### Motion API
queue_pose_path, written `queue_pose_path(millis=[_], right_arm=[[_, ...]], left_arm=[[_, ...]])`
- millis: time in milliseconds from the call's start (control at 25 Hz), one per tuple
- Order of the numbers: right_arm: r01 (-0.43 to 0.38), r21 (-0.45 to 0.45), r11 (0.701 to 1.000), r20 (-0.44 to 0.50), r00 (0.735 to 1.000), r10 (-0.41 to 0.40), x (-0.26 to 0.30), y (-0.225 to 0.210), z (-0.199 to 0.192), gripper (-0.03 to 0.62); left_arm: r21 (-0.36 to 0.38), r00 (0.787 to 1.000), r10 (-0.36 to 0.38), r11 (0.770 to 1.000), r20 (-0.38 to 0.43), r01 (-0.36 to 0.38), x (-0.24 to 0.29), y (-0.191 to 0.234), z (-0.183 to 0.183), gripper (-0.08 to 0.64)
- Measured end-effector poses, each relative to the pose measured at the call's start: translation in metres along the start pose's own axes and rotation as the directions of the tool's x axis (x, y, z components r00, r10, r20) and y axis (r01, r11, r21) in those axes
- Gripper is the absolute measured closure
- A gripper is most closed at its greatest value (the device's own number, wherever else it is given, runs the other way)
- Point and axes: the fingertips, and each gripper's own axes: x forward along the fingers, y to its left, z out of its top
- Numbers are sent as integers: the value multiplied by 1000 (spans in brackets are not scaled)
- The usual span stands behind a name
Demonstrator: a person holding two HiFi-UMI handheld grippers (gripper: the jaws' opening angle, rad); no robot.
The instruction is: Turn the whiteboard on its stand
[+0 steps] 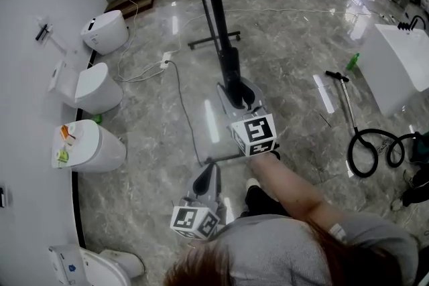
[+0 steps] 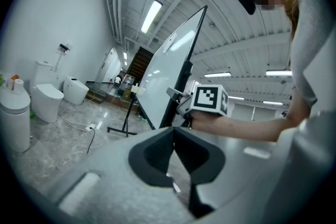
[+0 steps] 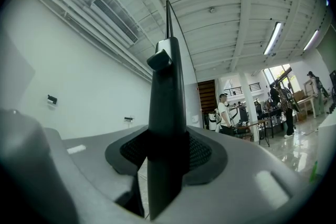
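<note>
Polished grey stone floor [image 1: 288, 77] runs out ahead of us, with a row of toilets [image 1: 97, 87] along the wall on our left and desks and people far off at the back. Our whiteboard [image 1: 214, 10] stands well out on that floor on its black stand [image 1: 213, 41]. From the head view we see it edge-on, as a dark bar running straight away from us.

Our right gripper [image 1: 236, 92] is clamped on the black frame at the near edge of the board. Its own view shows the frame filling the gap between the pads and rising upward out of them. Our left gripper [image 1: 206, 174] sits nearer our body and to the left, well apart from the board. Its jaws meet at the tips and hold nothing.

What matters for the turn is that the frame's long axis runs up and away from the right gripper, and the white face tilts off to the left of that edge. We judge that the right hand, already on the frame, must swing it, while the left has to reach forward before it can help.
</note>
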Motion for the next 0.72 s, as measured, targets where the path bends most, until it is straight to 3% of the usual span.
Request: queue_pose_path(millis=[720], right_arm=[[5,-11,1000,23,1000,-4,-60,25,9,433]], left_arm=[[14,998,-58,998,5,58,-46,-32,-14,565]])
